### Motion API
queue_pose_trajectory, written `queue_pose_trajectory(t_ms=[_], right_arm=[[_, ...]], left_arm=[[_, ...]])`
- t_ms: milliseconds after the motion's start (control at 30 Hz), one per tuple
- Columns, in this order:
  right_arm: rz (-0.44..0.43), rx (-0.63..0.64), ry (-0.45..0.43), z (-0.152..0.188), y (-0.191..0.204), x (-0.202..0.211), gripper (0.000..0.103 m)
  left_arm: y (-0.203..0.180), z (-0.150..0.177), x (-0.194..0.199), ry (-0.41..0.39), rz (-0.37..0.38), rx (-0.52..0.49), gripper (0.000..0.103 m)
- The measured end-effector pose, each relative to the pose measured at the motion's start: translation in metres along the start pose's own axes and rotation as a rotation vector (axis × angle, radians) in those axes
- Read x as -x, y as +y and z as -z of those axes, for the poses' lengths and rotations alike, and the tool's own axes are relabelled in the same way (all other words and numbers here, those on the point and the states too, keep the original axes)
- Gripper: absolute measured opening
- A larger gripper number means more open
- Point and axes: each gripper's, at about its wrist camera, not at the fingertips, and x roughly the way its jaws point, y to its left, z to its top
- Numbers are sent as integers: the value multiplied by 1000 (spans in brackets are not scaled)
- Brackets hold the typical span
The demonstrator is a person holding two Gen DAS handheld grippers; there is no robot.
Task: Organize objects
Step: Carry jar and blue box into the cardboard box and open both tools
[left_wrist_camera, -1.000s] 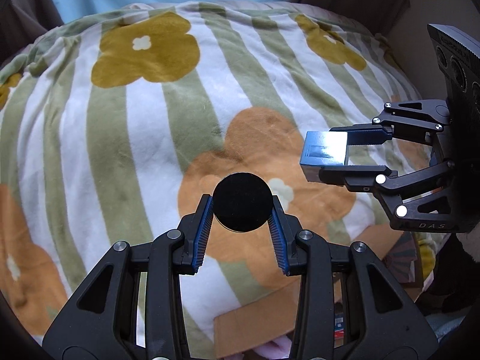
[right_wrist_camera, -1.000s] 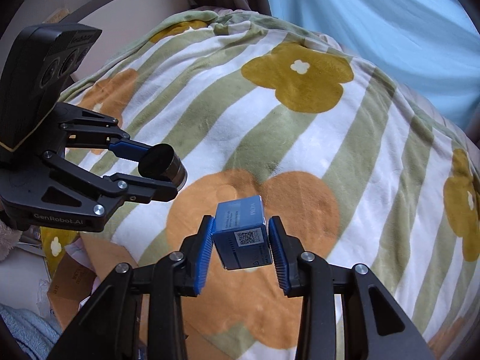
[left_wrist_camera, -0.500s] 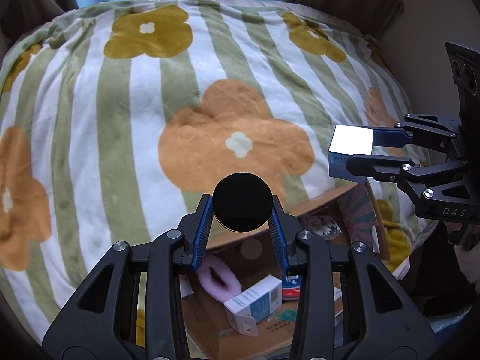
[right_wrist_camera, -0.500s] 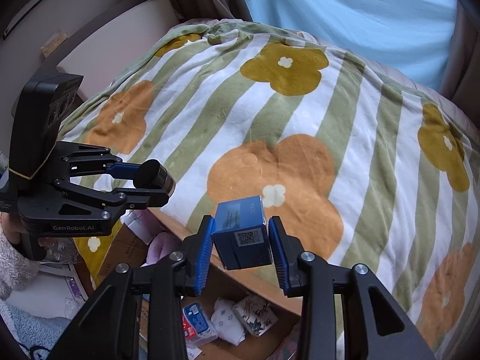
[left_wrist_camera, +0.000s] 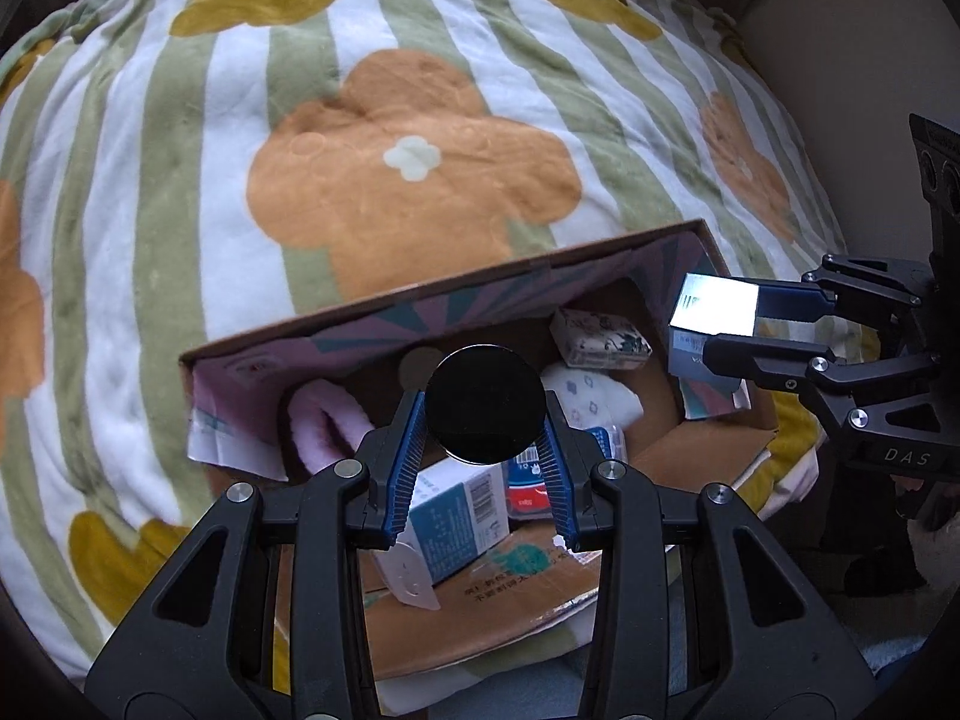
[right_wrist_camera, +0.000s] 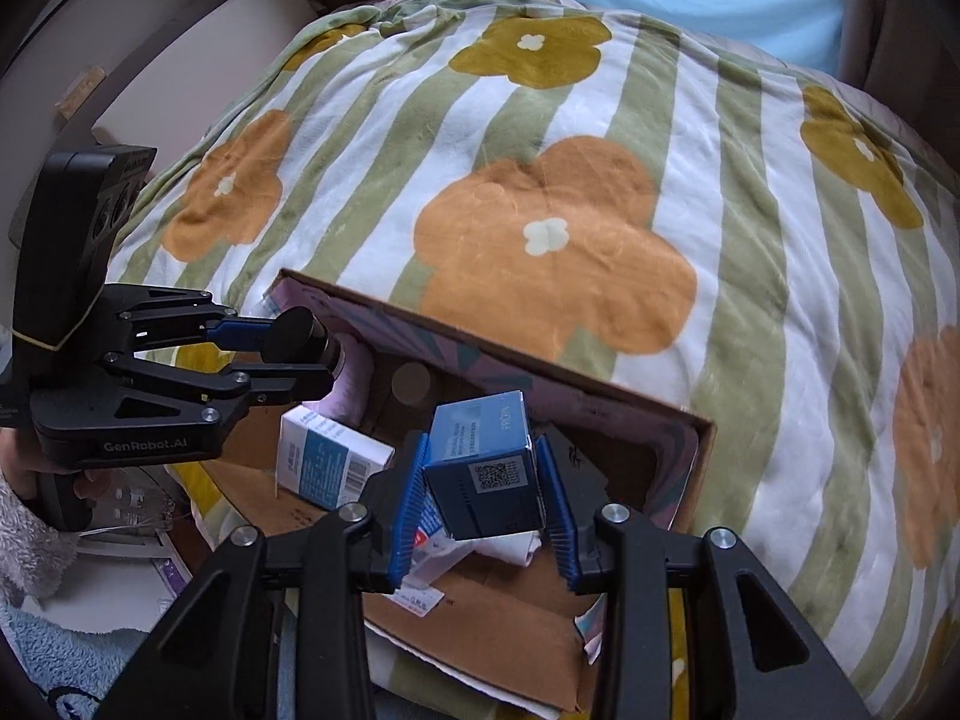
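Observation:
My left gripper (left_wrist_camera: 485, 468) is shut on a small round black jar (left_wrist_camera: 485, 403), held above the open cardboard box (left_wrist_camera: 384, 306). In the right wrist view the same jar (right_wrist_camera: 303, 333) sits in the left gripper (right_wrist_camera: 312, 354) over the box's left end. My right gripper (right_wrist_camera: 480, 504) is shut on a dark blue carton (right_wrist_camera: 483, 462) with a QR code, above the box's right half (right_wrist_camera: 678, 414). From the left wrist view that carton (left_wrist_camera: 711, 318) and the right gripper (left_wrist_camera: 744, 330) hang over the box's right corner.
Inside the box lie a pink fluffy piece (left_wrist_camera: 324, 426), a white-and-teal carton (left_wrist_camera: 456, 516), a patterned packet (left_wrist_camera: 600, 336), a white cloth (left_wrist_camera: 588, 396) and a red-and-blue packet (left_wrist_camera: 528, 486). The box rests against a striped flower blanket (left_wrist_camera: 360, 168). A hand in a fuzzy sleeve (right_wrist_camera: 30, 516) holds the left gripper.
Both grippers have moved back from over the blanket until they hang above the open box, which has come into view. Each still holds its object.

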Motion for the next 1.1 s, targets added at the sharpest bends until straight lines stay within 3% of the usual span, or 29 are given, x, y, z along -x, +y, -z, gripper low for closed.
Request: queue_pose_trajectory(t_ms=[233, 500, 533, 567, 600, 633, 733, 867, 1100], right_arm=[[8, -29, 38, 36, -6, -11, 34], [28, 20, 50, 44, 0, -11, 35], [31, 28, 60, 44, 1, -13, 38], [43, 30, 63, 45, 2, -14, 45], [54, 30, 65, 45, 3, -16, 60], [56, 31, 66, 47, 3, -16, 79], [34, 27, 59, 50, 2, -17, 98], [84, 17, 51, 55, 2, -16, 98], [82, 23, 71, 55, 7, -18, 98]], left_arm=[[-20, 13, -20, 39, 3, -33, 34], [-22, 8, -20, 46, -27, -28, 36], [-21, 8, -20, 51, -35, -23, 41], [-20, 8, -20, 58, -48, -22, 73], [-20, 8, -19, 61, -66, -24, 100], [-19, 8, -18, 47, -72, -27, 103], [-15, 10, -17, 46, -86, -33, 103], [-10, 15, -18, 48, -88, -21, 103], [-11, 20, -8, 29, -84, -8, 103]])
